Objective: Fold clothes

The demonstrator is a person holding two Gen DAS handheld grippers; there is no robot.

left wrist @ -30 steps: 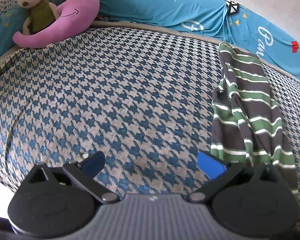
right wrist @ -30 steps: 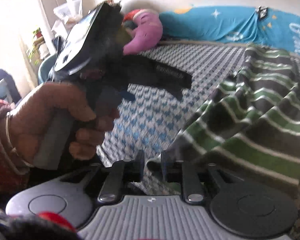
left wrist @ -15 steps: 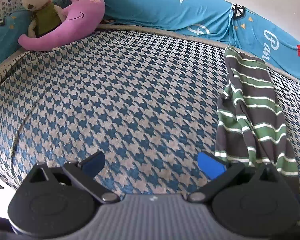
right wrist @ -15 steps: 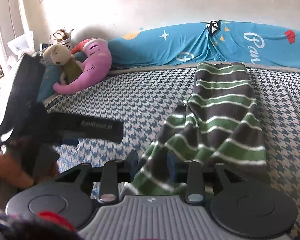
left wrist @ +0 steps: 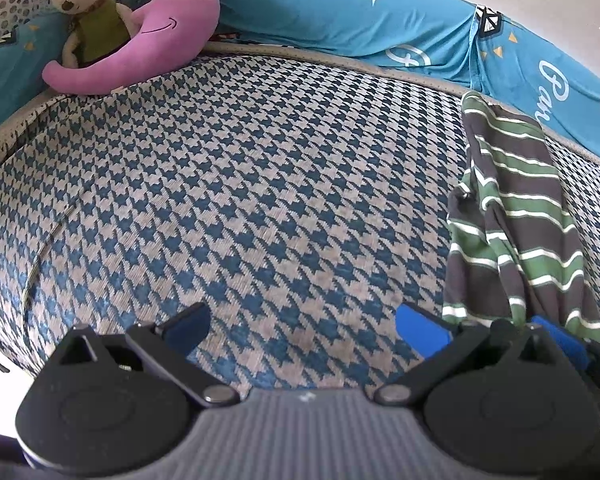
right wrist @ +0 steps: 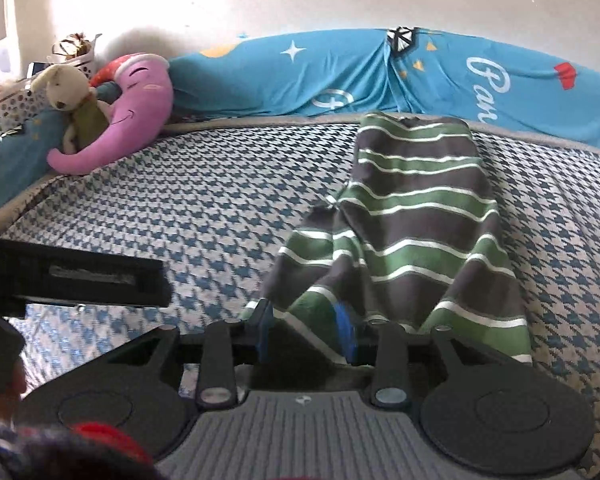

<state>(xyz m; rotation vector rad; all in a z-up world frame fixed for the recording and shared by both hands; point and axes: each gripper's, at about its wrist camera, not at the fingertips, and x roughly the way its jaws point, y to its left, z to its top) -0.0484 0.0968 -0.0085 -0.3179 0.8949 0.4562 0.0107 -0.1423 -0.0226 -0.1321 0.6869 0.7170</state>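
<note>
Between the right gripper's (right wrist: 306, 330) two blue pads sits the near hem of one striped garment (right wrist: 416, 236), pinched and stretching away ahead over the houndstooth bed (left wrist: 228, 184). Left gripper (left wrist: 302, 322) gapes wide, empty, garment just right of it. Two plush toys (left wrist: 140, 28) lie far left.

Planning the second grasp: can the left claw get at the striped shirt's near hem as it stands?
Probably yes. The left claw is open over bare bedspread, the striped shirt lies just to its right, nothing between; the right claw holds the near hem.

Right gripper (right wrist: 306, 334) pinching near edge of striped shirt (right wrist: 416, 232), stretched over houndstooth bed cover (right wrist: 204, 208)
</note>
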